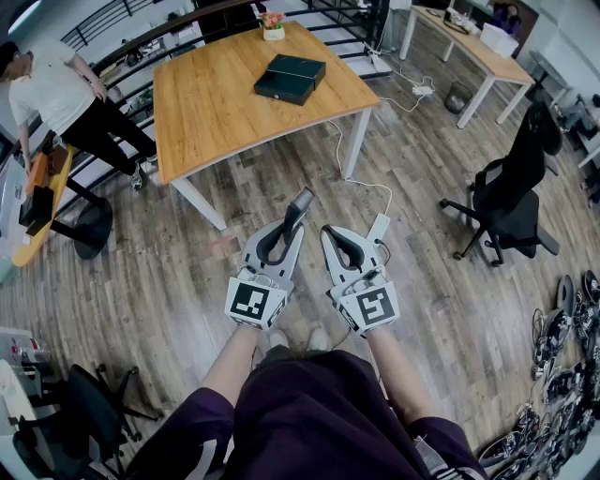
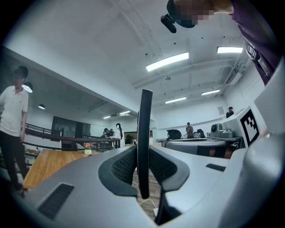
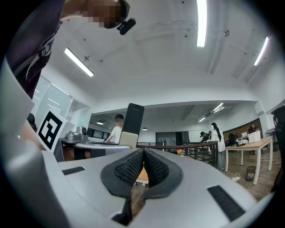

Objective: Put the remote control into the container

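Observation:
My left gripper is shut on a slim dark remote control, which sticks up edge-on between the pads. In the left gripper view the jaws press on both of its flat sides. The remote also shows at the left of the right gripper view. My right gripper hangs beside the left one, shut with nothing in it. Both are held over the wooden floor in front of the person. The container, a black box, lies on the wooden table well ahead of both grippers.
A black office chair stands at the right. A white power strip with its cable lies on the floor near the table leg. A person in a white shirt stands at the far left. A small flower pot sits at the table's far edge.

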